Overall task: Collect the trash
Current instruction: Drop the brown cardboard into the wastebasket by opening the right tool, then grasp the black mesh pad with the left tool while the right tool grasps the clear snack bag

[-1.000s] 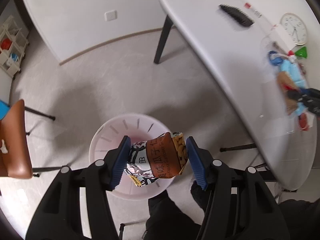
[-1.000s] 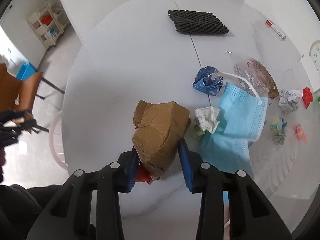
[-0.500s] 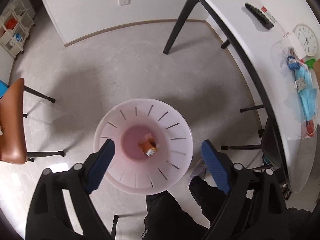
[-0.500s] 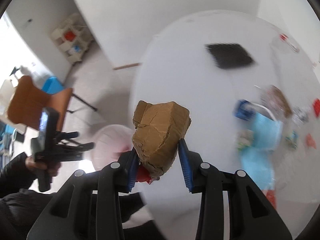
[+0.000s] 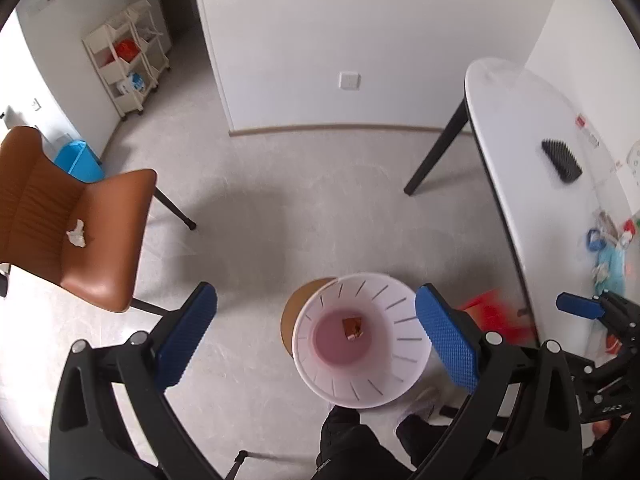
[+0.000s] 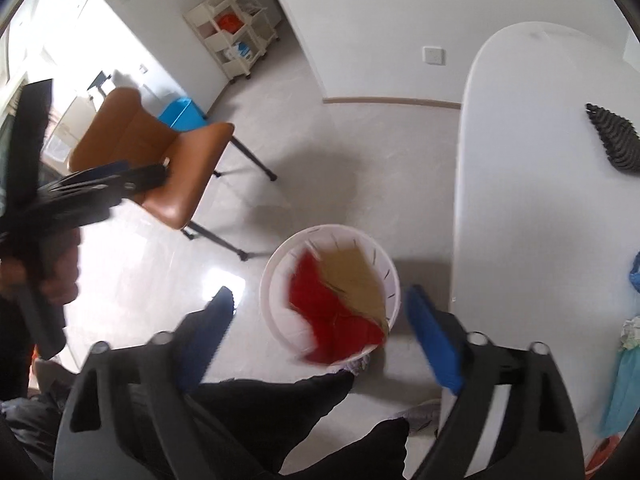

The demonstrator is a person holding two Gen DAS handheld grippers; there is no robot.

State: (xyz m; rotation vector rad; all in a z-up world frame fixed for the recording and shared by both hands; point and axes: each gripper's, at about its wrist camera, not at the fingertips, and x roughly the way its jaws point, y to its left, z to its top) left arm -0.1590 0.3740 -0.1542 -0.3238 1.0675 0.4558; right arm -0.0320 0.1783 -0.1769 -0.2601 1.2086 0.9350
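Now both hand-held grippers stand with jaws spread wide and nothing between them. A second ago the right hand-held gripper (image 6: 316, 316) was clamped on a crumpled brown cardboard wad with a red scrap beneath it; it has since let go, and the blurred brown cardboard (image 6: 354, 280) and red scrap (image 6: 328, 320) show falling just over the mouth of the white trash bin (image 6: 276, 280), directly ahead of that gripper's fingers. The left hand-held gripper (image 5: 316, 332) had dropped its snack wrapper earlier, and the snack wrapper (image 5: 352, 327) now lies on the pink bottom of the bin, which sits between and beyond its blue pads (image 5: 446, 344). So two deliveries look complete. More rubbish remains on the bench (image 5: 520, 128) to the right of the bin: a blue face mask (image 5: 612, 268) and small crumpled scraps, well apart from both grippers.
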